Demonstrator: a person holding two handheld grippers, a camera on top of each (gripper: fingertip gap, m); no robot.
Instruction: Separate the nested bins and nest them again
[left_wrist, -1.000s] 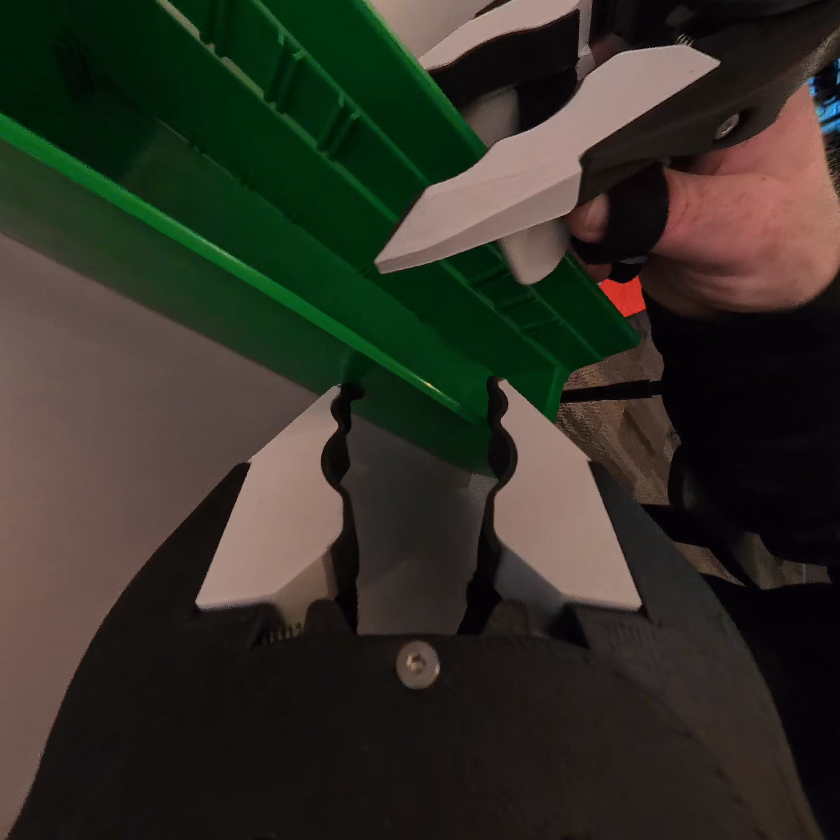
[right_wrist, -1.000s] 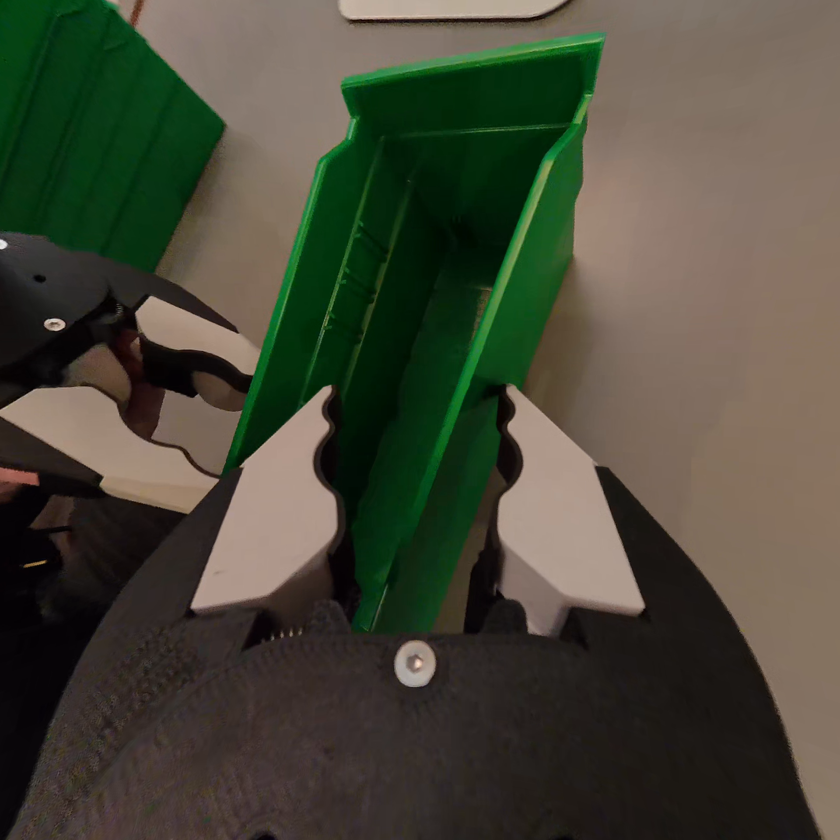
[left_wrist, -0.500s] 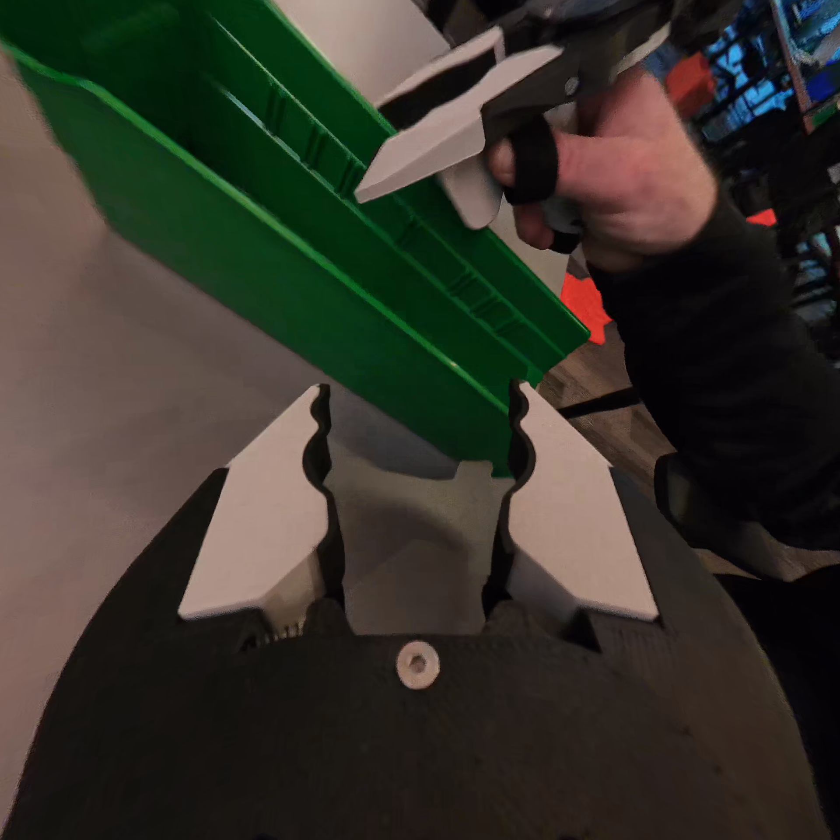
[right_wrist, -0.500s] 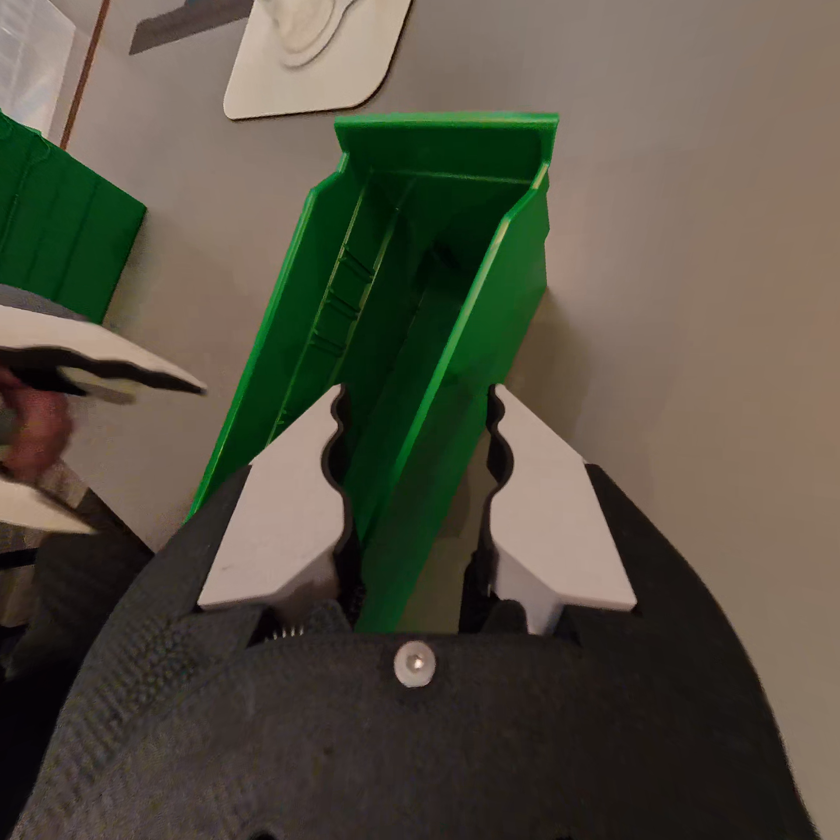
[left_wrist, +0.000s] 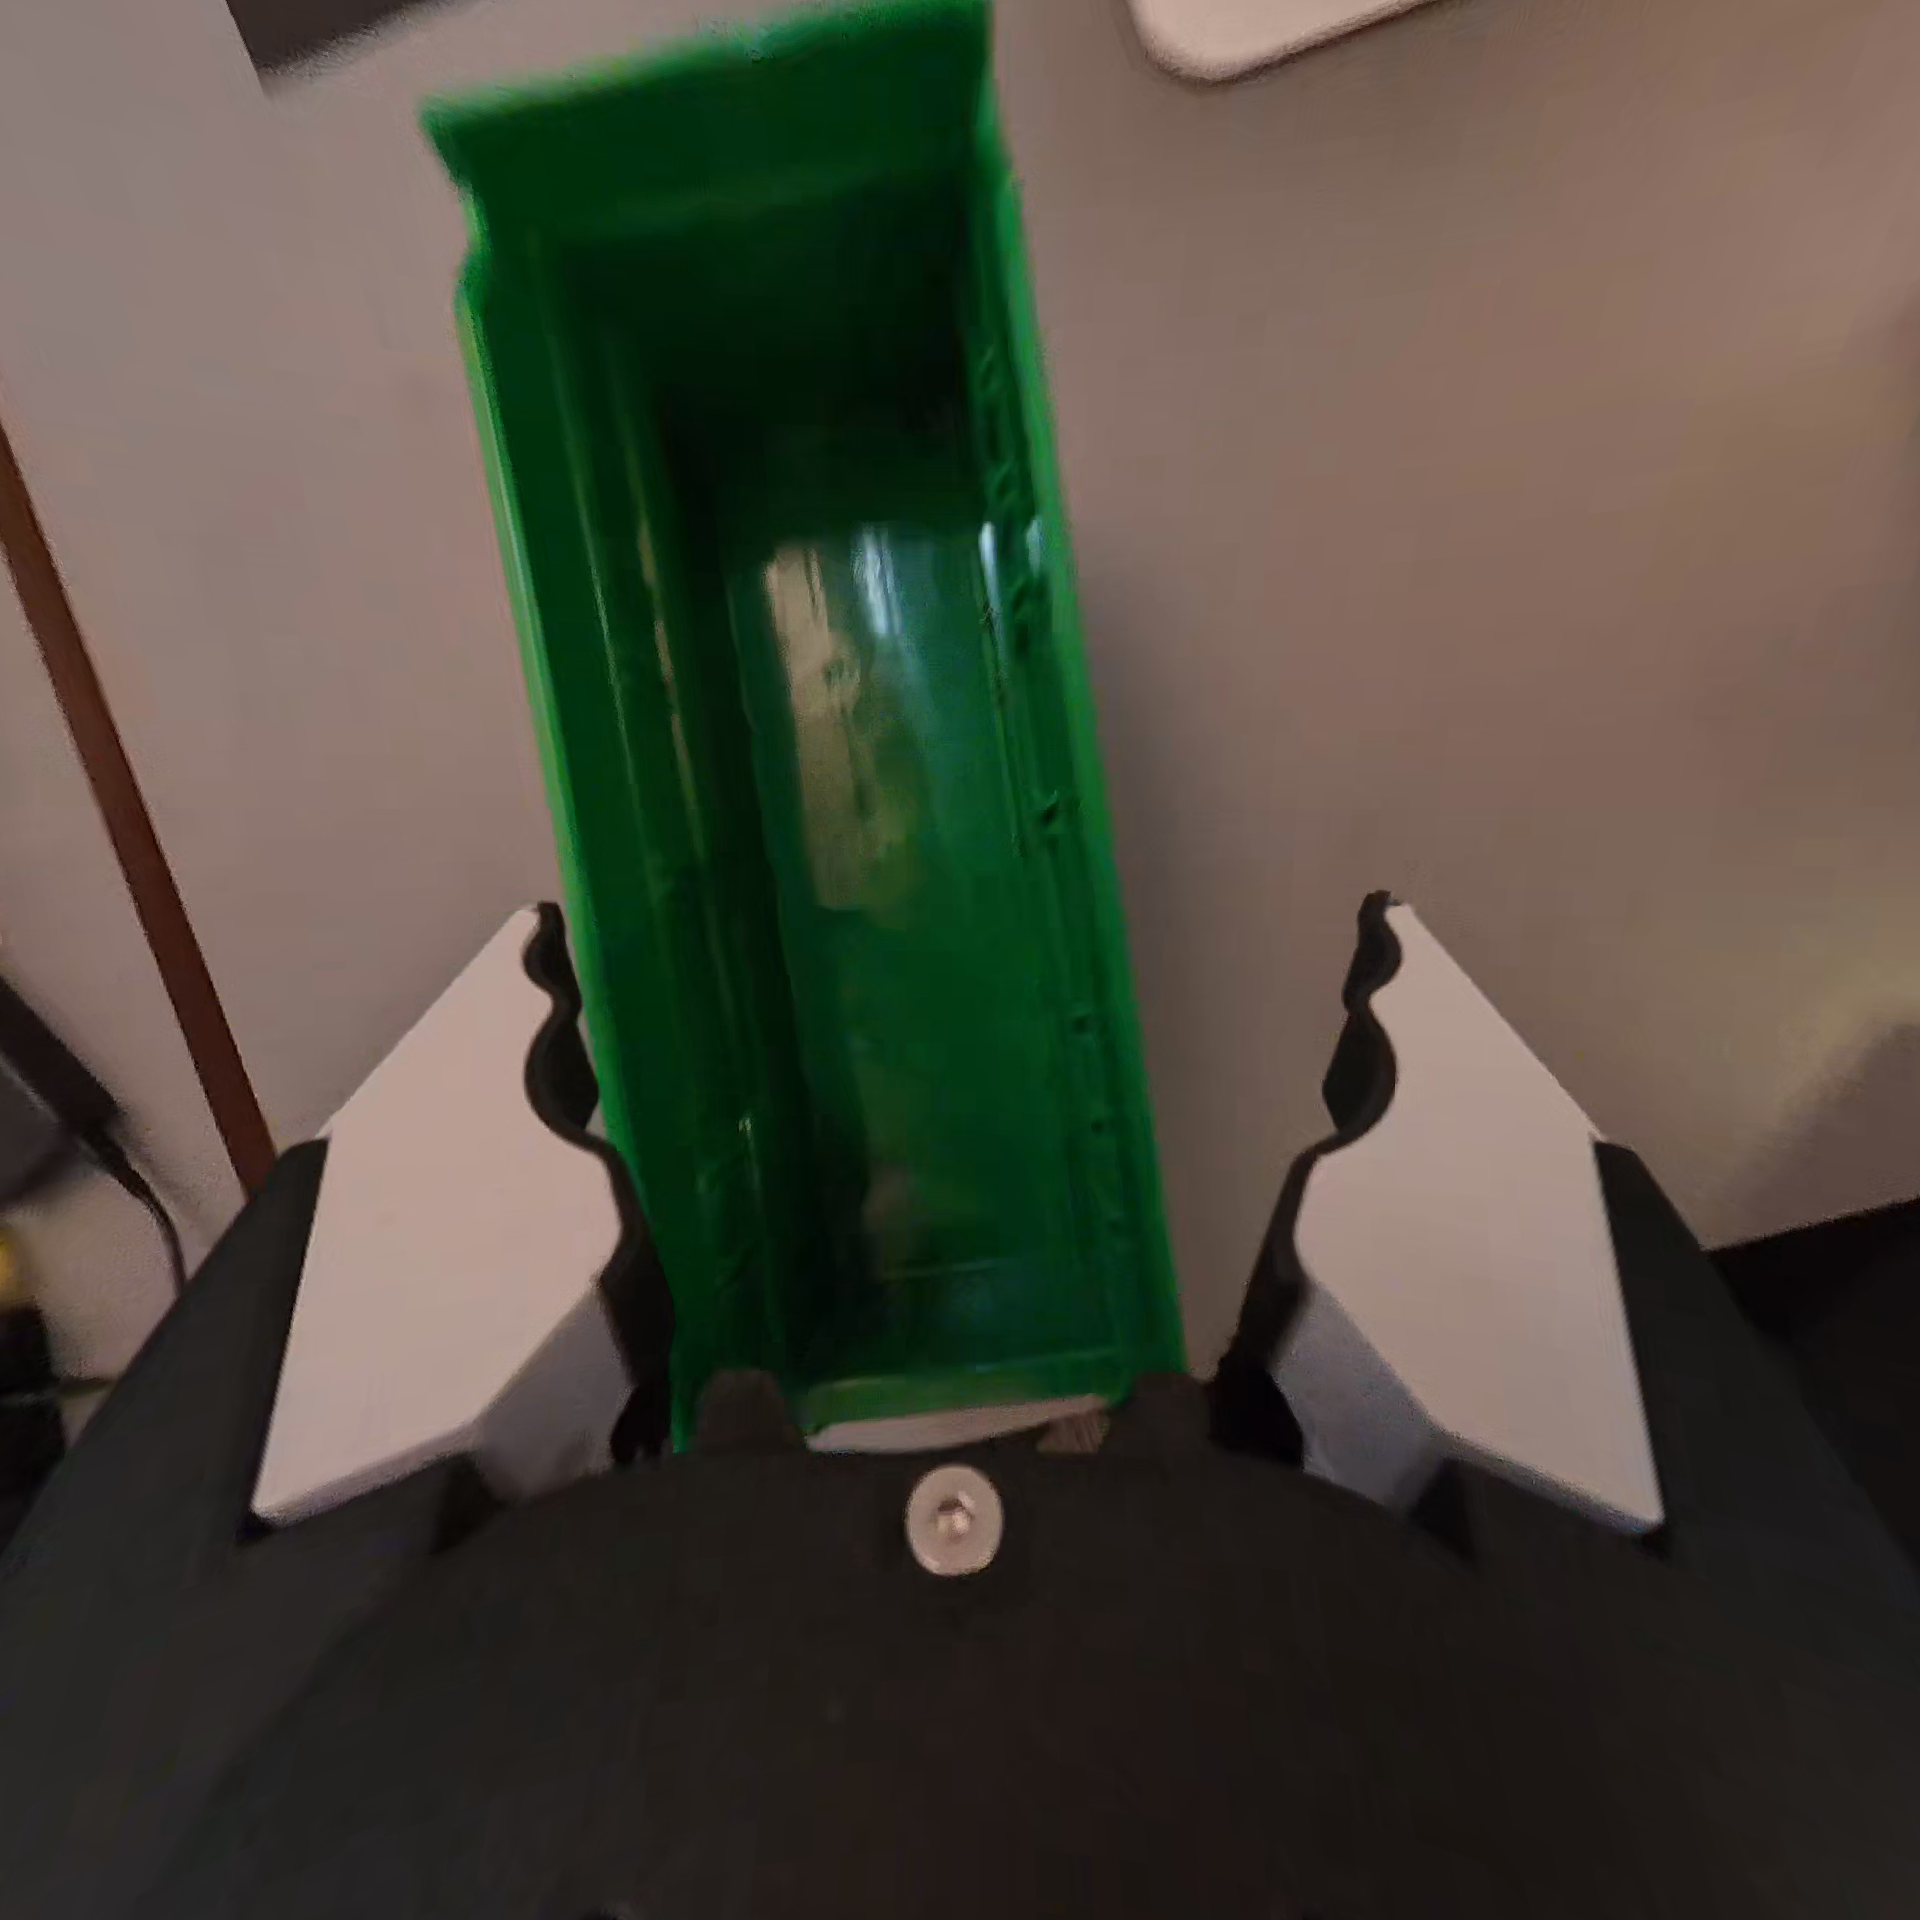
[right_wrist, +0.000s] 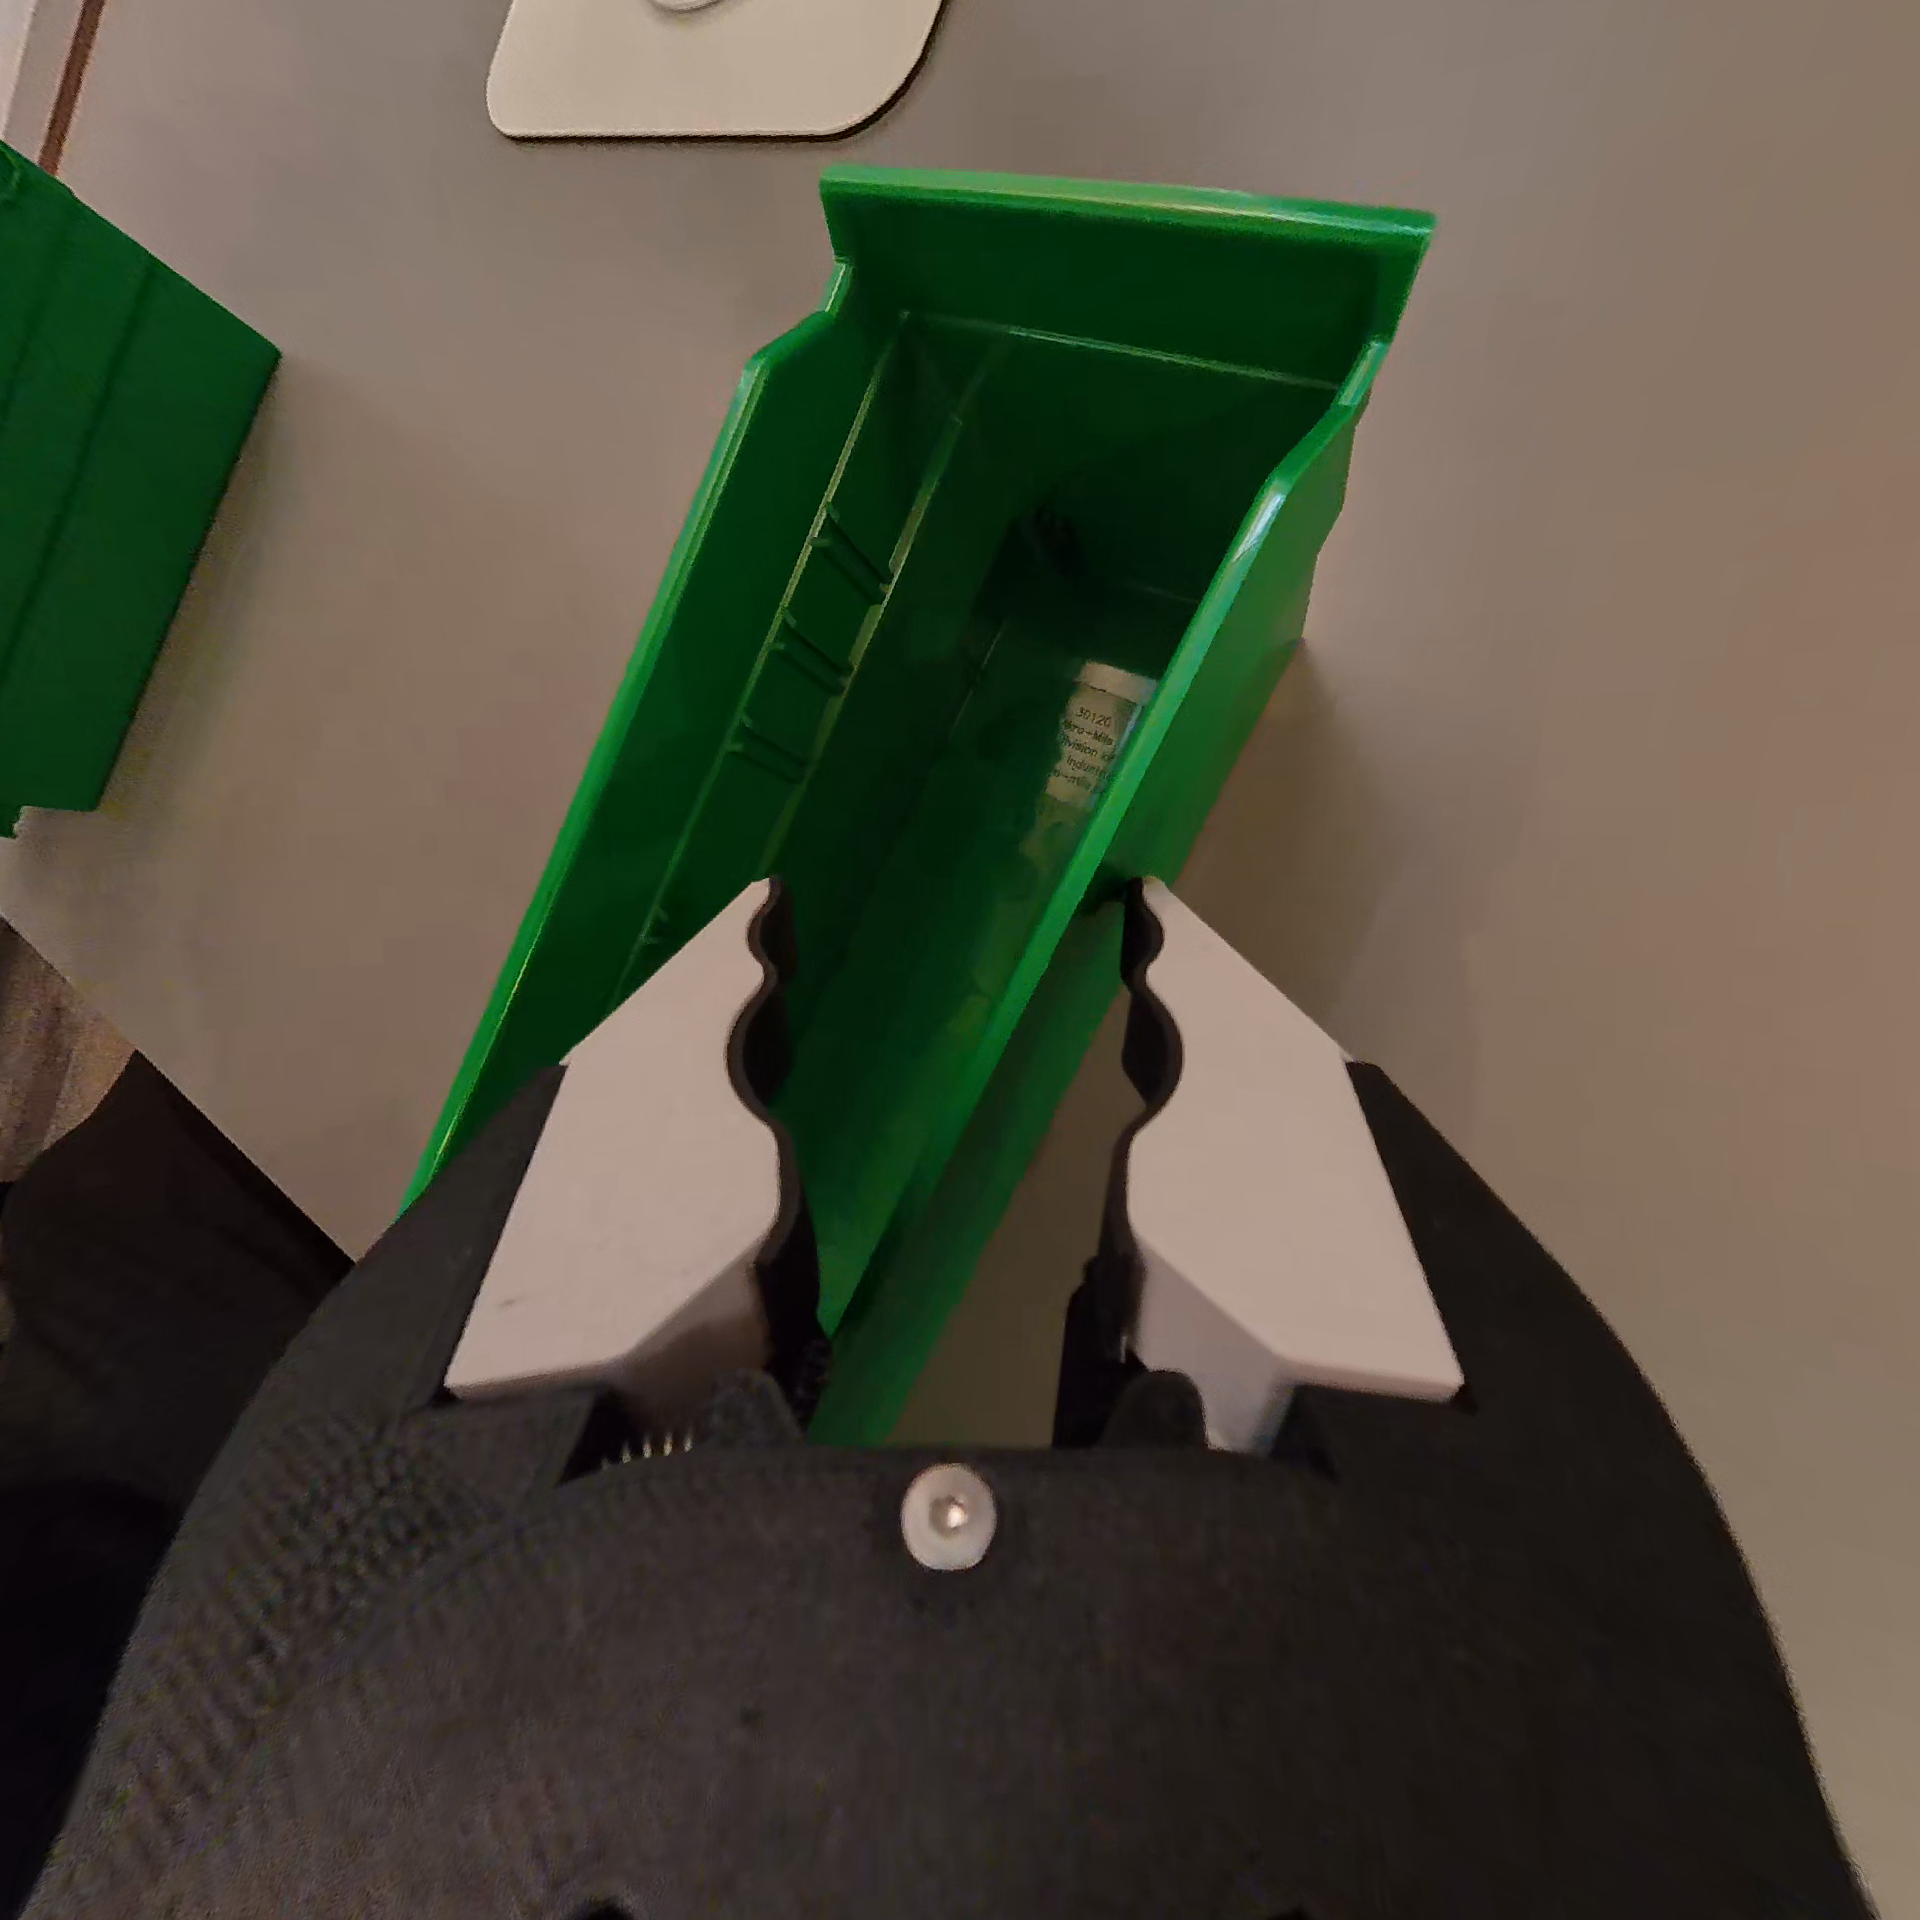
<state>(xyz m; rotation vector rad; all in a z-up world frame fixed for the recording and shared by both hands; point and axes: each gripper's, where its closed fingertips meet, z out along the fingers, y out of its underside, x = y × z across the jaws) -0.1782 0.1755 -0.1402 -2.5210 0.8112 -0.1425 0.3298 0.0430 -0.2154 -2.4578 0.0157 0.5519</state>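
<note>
While the left gripper (left_wrist: 961, 1039) gapes wide around a green bin (left_wrist: 790, 727) on the table (left_wrist: 1455, 623), its left finger touching the bin's wall, the right gripper (right_wrist: 951, 1049), half closed, straddles another bin's (right_wrist: 935, 675) right wall, clamping unclear.

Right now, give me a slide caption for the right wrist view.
Right tool open astride the side wall of a green bin on the grey table; second green bin at left.
</note>
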